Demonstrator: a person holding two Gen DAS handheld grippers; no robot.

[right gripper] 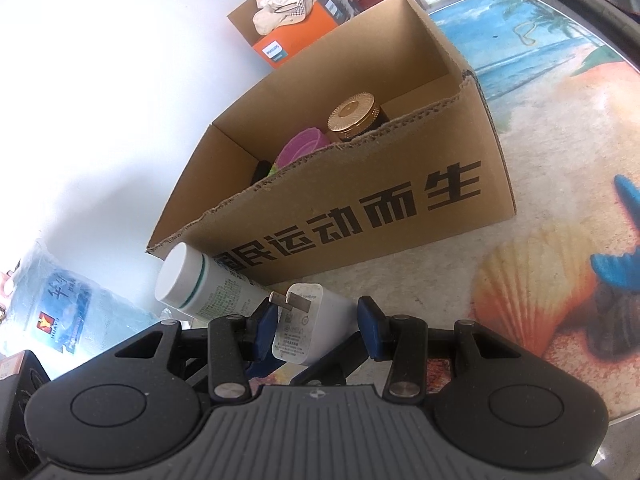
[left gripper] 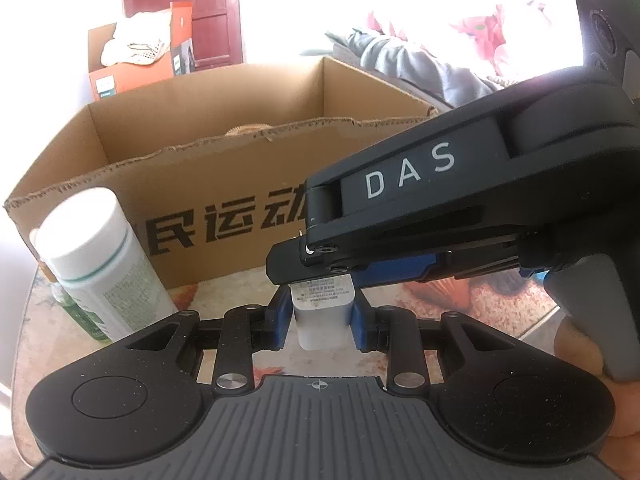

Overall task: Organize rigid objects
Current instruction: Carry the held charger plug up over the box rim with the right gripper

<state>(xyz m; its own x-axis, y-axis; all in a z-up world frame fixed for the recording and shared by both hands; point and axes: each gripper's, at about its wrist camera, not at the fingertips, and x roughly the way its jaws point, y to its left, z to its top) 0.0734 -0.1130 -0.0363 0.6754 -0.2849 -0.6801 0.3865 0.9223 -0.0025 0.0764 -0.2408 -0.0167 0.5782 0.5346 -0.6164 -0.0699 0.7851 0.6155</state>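
Two tools meet on one white plastic plug-in charger block (left gripper: 323, 316).
My left tool (left gripper: 322, 322) pinches its smooth, light, stiff flat sides above the surface (left gripper: 224, 300); my right tool (right gripper: 318, 330) stands narrowly parted around it, before the brown cardboard box (right gripper: 360, 216).

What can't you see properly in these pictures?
- Left wrist view: the right gripper hides the top of the white charger.
- Left wrist view: the cardboard box front wall hides what's inside.
- Right wrist view: the charger's small print is too tiny to read.
- Right wrist view: the white bottle bottom is hidden behind the gripper.
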